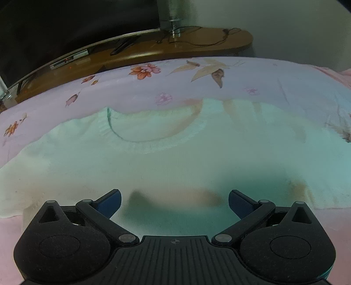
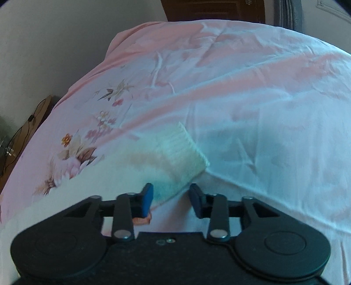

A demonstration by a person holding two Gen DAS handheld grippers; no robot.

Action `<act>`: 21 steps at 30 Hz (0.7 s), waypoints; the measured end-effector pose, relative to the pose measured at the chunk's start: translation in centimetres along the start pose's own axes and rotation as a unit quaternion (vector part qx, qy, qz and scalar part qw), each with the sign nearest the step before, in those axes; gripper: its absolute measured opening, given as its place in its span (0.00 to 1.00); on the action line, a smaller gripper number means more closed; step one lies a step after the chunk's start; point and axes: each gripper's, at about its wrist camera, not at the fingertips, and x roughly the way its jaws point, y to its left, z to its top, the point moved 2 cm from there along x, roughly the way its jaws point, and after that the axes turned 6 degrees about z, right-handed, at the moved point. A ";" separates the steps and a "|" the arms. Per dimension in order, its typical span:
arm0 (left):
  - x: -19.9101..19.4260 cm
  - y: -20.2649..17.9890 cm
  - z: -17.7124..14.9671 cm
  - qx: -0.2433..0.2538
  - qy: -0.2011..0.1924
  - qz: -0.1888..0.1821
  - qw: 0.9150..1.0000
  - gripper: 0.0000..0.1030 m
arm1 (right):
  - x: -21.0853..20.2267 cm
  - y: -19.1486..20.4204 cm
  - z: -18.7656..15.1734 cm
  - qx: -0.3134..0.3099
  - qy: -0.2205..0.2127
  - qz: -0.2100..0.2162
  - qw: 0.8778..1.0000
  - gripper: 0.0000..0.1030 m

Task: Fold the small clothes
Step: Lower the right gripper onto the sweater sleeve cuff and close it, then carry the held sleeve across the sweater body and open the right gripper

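A pale mint-white knitted sweater (image 1: 153, 157) lies flat on the bed, its round ribbed neckline (image 1: 140, 142) facing away from me. My left gripper (image 1: 174, 201) hovers just above the sweater's body, jaws wide open and empty. In the right wrist view a sleeve (image 2: 153, 166) with a ribbed cuff (image 2: 184, 149) stretches away from me. My right gripper (image 2: 170, 195) is partly open, with the sleeve's near part lying between the blue fingertips (image 2: 148, 197); the jaws are not closed on it.
The bed is covered by a pink floral sheet (image 2: 241, 76). A wooden shelf (image 1: 153, 48) with cables, a dark device and a metal stand runs behind the bed. A wall and a dark wooden door (image 2: 215, 8) lie beyond the far edge.
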 end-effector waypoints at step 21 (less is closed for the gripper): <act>2.0 2.4 0.8 -0.005 0.004 0.024 1.000 1.00 | -2.1 8.8 -0.6 -0.116 -0.047 0.094 0.988 0.04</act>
